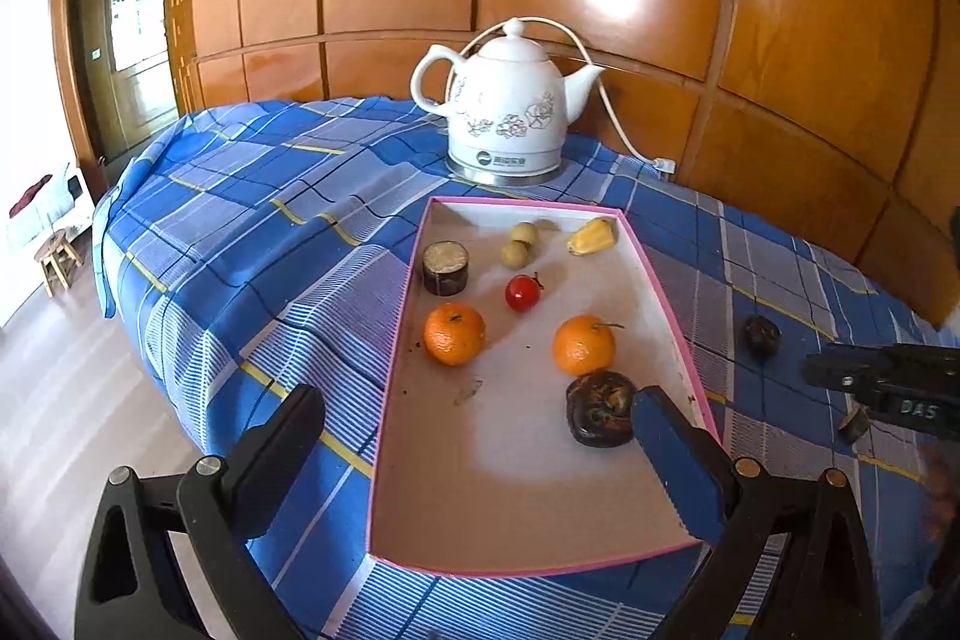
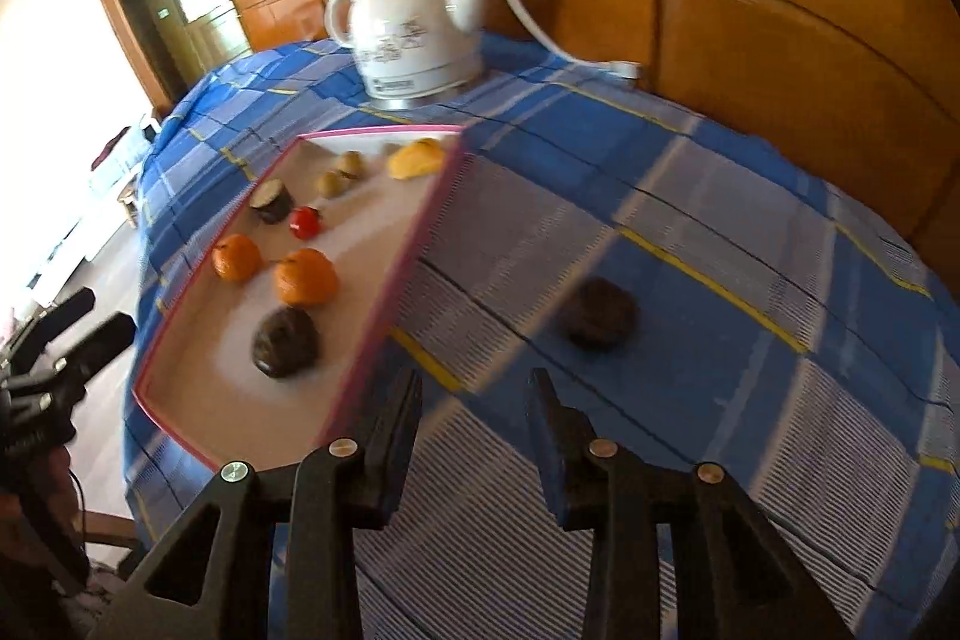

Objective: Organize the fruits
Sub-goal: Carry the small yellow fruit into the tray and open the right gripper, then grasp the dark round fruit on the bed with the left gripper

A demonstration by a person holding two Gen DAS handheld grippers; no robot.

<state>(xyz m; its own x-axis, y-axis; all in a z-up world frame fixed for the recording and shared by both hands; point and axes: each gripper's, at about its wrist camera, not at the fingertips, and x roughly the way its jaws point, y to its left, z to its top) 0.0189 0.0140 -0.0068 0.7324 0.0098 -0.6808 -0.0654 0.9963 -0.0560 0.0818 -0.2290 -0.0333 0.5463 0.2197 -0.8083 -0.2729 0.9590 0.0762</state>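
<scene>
On blue plaid cloth (image 2: pixel 690 196), pink-rimmed tray (image 1: pixel 401 340) loaded with oranges and dark fruit (image 1: pixel 600 407), left gripper (image 1: pixel 474 436) spread wide and empty, right gripper (image 2: pixel 474 388) slightly parted, nothing held, one dark fruit on the cloth (image 2: pixel 598 321) left beside the tray

A shallow pink-rimmed tray (image 1: pixel 660 280) lies on the blue checked counter (image 1: pixel 270 220) and holds two oranges (image 1: pixel 454 334) (image 1: pixel 584 345), a red cherry tomato (image 1: pixel 522 293), two small tan round fruits (image 1: pixel 522 233) (image 1: pixel 515 255), a yellow wedge-shaped piece (image 1: pixel 592 236), a dark cylindrical stub with a pale cut top (image 1: pixel 446 268), and a wrinkled dark brown fruit (image 1: pixel 600 407) near the tray's right wall. A second dark round fruit (image 2: pixel 597 311) rests on the cloth outside the tray, right of its rim. A smaller dark piece (image 1: pixel 853 424) lies further right.
</scene>
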